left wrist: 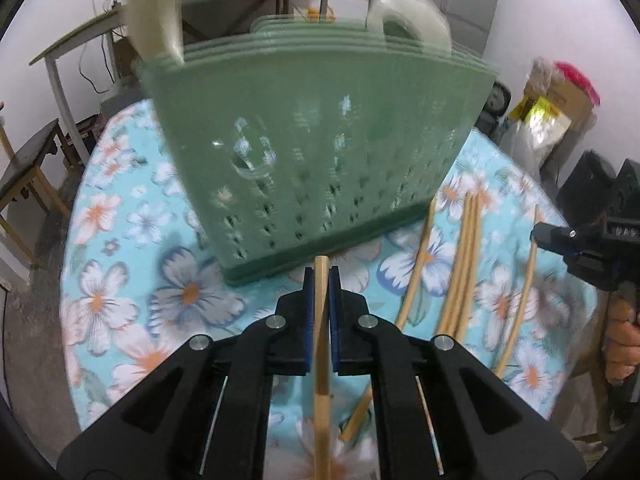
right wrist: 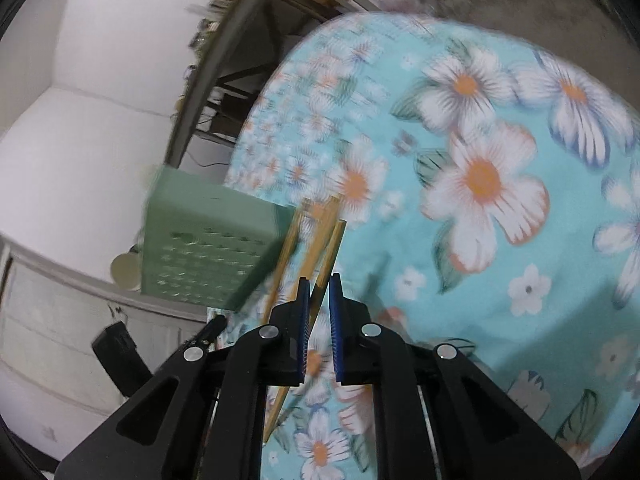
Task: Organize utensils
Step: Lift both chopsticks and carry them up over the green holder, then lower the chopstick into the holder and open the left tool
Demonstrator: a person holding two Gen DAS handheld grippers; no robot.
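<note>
My left gripper [left wrist: 321, 276] is shut on a wooden chopstick [left wrist: 322, 360] that runs straight back between the blue pads, just in front of the green perforated utensil basket [left wrist: 312, 140]. Several loose chopsticks [left wrist: 464, 260] lie on the floral cloth to the right of the basket. My right gripper [right wrist: 319, 284] is shut on another chopstick [right wrist: 335, 244], which crosses its pads at a slant above the cloth. From the left wrist view the right gripper [left wrist: 536, 236] sits at the far right, by that chopstick. The basket [right wrist: 208, 240] is to the left in the right wrist view.
A round table with a turquoise floral cloth [left wrist: 132, 216] carries everything. A pale spoon-like utensil [left wrist: 156, 20] and a clear item [left wrist: 408, 12] stick out of the basket. A hand [left wrist: 624, 344] holds the right gripper. Stools, bags and shelves stand around the table.
</note>
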